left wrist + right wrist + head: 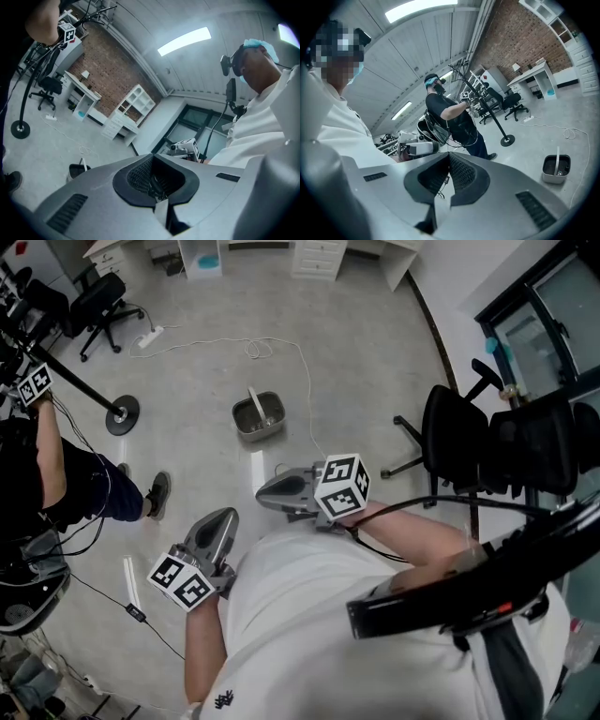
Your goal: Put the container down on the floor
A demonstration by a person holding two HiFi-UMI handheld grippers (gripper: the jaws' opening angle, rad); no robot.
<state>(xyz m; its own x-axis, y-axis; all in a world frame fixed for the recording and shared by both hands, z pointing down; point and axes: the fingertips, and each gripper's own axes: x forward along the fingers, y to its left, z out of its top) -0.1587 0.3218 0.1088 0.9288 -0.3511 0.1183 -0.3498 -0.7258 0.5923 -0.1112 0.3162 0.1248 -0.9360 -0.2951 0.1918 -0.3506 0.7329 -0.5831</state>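
The grey metal container [258, 417], with its handle standing up, rests on the concrete floor ahead of me, apart from both grippers. It also shows small in the left gripper view as the container [77, 169] and in the right gripper view as the container [556, 168]. My left gripper [223, 517] is held close to my body at waist height, its jaws shut and empty. My right gripper [263, 489] is beside it, pointing left, also shut with nothing in it. In their own views, the left gripper [156, 185] and right gripper [447, 182] show closed dark pads.
Another person [58, 474] stands at the left beside a stand with a round base [122, 415]. A white cable [281, 345] loops across the floor behind the container. Black office chairs [467, 442] crowd the right; white desks [319, 257] line the far wall.
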